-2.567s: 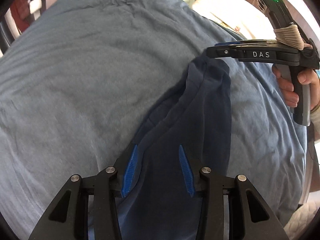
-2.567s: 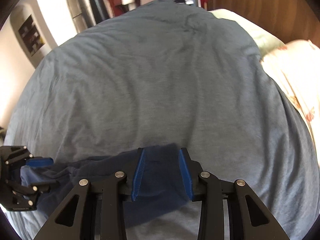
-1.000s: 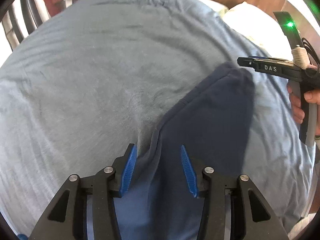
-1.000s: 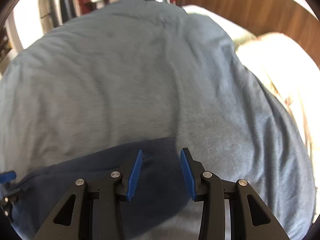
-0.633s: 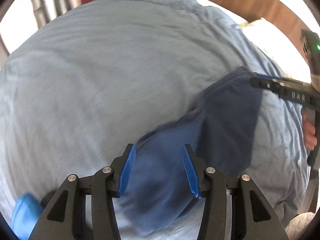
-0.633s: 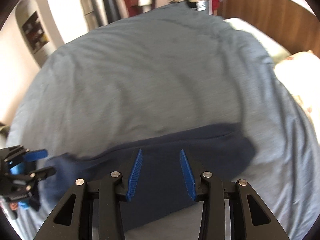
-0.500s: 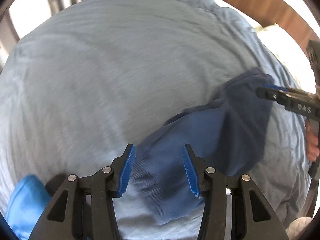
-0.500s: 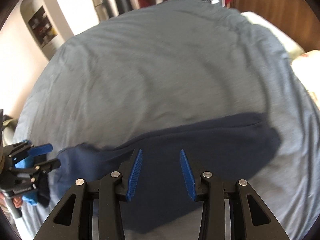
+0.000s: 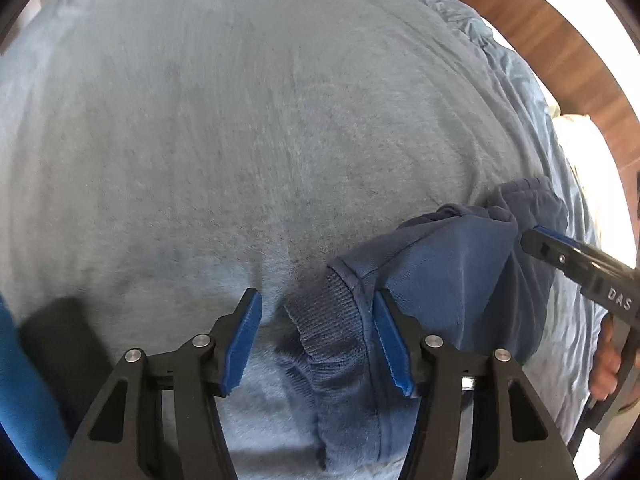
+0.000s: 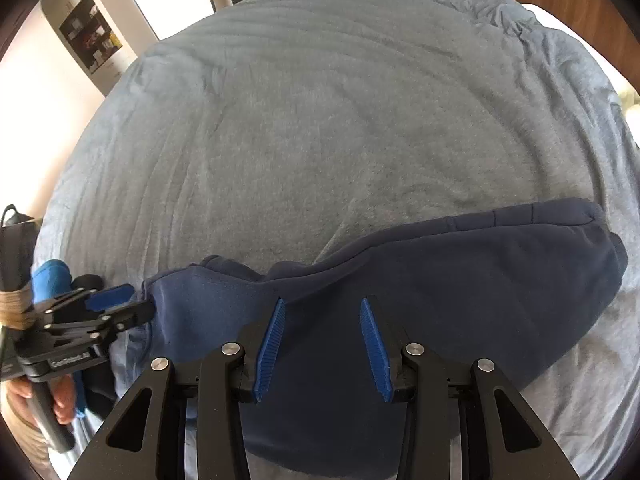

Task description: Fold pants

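Dark navy pants [image 10: 440, 280] lie on a grey-blue bedspread [image 10: 320, 120], folded lengthwise, one end at the right. My right gripper [image 10: 322, 340] is open just above the pants' middle. My left gripper [image 9: 316, 336] is open over the ribbed cuff [image 9: 332, 320] at the pants' left end. In the right wrist view the left gripper [image 10: 120, 304] shows at the left, next to the pants' edge. In the left wrist view the right gripper [image 9: 580, 264] shows at the right over the pants [image 9: 460, 264].
A wooden headboard [image 9: 560, 40] and a pale pillow [image 9: 588, 184] lie to the right. A blue sleeve [image 9: 24, 400] shows at the lower left. Shelves and a white wall [image 10: 80, 40] stand beyond the bed.
Both grippers have drawn back and apart from the pants. The left one has moved to the cuff end. The pants now lie flatter and more stretched out on the bed.
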Motion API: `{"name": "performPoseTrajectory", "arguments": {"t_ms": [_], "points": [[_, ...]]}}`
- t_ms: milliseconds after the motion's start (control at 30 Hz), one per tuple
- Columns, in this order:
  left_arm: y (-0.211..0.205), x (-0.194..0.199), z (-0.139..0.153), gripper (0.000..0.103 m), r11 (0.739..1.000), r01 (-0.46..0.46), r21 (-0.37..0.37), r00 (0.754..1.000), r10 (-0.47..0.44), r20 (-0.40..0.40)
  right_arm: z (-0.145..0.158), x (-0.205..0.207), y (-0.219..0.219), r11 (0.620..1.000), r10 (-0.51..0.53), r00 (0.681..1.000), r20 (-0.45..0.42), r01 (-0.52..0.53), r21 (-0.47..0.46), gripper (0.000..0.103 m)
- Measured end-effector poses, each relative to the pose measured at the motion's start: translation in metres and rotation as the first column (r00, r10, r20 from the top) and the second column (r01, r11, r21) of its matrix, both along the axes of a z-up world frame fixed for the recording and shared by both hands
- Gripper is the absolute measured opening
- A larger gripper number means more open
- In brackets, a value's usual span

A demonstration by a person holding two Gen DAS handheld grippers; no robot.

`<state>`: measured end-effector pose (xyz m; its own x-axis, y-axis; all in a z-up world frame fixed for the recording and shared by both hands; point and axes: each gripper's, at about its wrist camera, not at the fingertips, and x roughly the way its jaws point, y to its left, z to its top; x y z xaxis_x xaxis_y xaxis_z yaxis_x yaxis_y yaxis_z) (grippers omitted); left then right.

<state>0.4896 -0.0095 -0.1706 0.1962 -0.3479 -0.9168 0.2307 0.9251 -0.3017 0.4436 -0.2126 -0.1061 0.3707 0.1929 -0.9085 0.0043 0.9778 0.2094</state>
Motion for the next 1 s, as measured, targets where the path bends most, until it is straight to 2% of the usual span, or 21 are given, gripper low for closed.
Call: {"name": "performPoseTrajectory", "arguments": {"t_ms": [200,233,267,333,433,567,667,867,1000], "points": [[0.004,0.001,-0.011,0.054,0.995,-0.073,-0.063,0.997,0.072,-0.023,-0.006,0.004,0.003,1.000,-0.007,1.000,-0.014,0.007,0.009,0.040],[0.005,0.000,-0.013,0.043,0.993,-0.083,-0.090,0.996,0.080,-0.032,-0.007,0.003,0.003,1.000,-0.009,1.000,-0.017,0.009,0.009,0.040],[0.004,-0.002,-0.015,0.037,0.990,-0.078,-0.116,0.996,0.073,-0.045,-0.009,0.003,0.004,1.000,-0.010,1.000,-0.022,0.010,0.008,0.040],[0.007,-0.008,-0.014,0.031,0.991,-0.078,-0.105,0.997,0.076,-0.026,-0.012,0.002,0.005,1.000,-0.008,0.999,-0.032,0.009,0.015,0.040],[0.008,-0.020,0.003,0.020,0.994,-0.073,-0.077,0.996,0.077,0.050,-0.013,-0.001,0.005,0.999,-0.008,0.999,-0.036,0.010,0.033,0.040],[0.014,-0.039,0.035,0.018,0.989,-0.095,-0.118,0.990,0.106,0.097,-0.010,-0.004,0.001,0.998,-0.018,0.999,-0.030,0.020,0.052,0.040],[0.019,-0.053,0.046,0.017,0.989,-0.110,-0.101,0.989,0.120,0.090,-0.006,-0.006,0.001,0.998,-0.018,1.000,-0.013,0.019,0.066,0.040],[0.031,-0.060,0.028,0.017,0.984,-0.167,-0.059,0.986,0.168,0.011,-0.007,-0.001,0.017,0.997,0.023,1.000,0.001,-0.023,0.073,0.040],[0.030,-0.059,0.019,0.017,0.986,-0.164,-0.035,0.986,0.164,-0.002,-0.022,0.011,0.029,0.998,0.042,0.999,-0.022,-0.041,0.054,0.040]]}}
